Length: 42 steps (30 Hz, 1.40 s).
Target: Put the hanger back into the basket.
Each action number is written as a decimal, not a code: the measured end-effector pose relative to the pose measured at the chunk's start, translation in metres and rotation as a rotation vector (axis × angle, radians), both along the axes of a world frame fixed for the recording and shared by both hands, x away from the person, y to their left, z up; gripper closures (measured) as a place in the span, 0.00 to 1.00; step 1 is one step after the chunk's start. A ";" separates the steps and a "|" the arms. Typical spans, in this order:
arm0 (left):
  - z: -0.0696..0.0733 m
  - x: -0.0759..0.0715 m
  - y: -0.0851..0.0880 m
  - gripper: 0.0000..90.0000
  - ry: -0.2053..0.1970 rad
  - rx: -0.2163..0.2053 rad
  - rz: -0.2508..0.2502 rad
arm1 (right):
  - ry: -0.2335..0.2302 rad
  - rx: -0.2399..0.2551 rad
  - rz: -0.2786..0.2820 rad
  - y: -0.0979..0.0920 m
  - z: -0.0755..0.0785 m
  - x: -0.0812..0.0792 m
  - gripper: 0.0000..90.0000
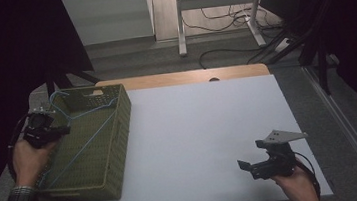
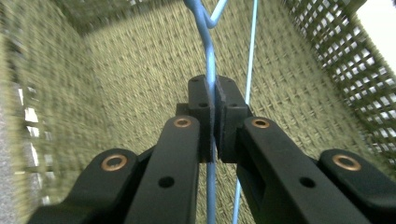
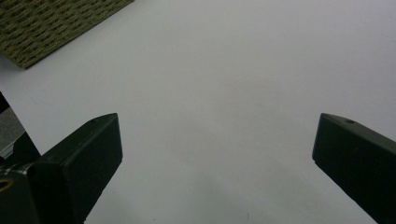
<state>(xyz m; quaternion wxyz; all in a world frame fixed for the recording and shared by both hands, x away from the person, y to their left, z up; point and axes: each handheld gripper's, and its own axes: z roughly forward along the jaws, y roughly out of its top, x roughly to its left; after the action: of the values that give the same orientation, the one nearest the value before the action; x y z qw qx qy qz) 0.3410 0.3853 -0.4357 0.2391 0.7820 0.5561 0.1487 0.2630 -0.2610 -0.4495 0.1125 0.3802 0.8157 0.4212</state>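
Here, at the left of the high view, the left claw is clenched on the thin blue wire hanger lying in the green basket; likely light, springy, slippery, best pinched near its neck; the right claw hangs released over the desk.

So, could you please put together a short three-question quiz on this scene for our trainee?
1. True or false: the left gripper is shut on the blue hanger.
2. Where does the hanger lie? A) in the green basket B) on the white table C) on the floor
3. Fill in: the right gripper hangs over the table with its jaws ____.

Key: 1 true; 2 A; 3 open.
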 end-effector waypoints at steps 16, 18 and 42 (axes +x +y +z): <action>0.005 -0.013 -0.012 0.61 -0.086 -0.079 -0.016 | -0.022 -0.039 0.013 0.000 -0.003 -0.002 0.02; 0.011 -0.018 -0.018 0.54 -0.120 -0.132 -0.056 | -0.027 -0.042 0.012 0.000 -0.002 -0.003 0.02; 0.000 -0.110 -0.103 0.08 -0.275 -0.374 -0.324 | -0.041 -0.044 -0.012 -0.013 0.000 -0.015 0.01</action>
<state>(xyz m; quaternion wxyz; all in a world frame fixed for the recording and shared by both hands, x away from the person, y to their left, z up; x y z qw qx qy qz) 0.2309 0.2825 -0.4357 0.4728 0.7755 0.4041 0.1080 0.2484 -0.2736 -0.4495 0.1399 0.3740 0.8199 0.4103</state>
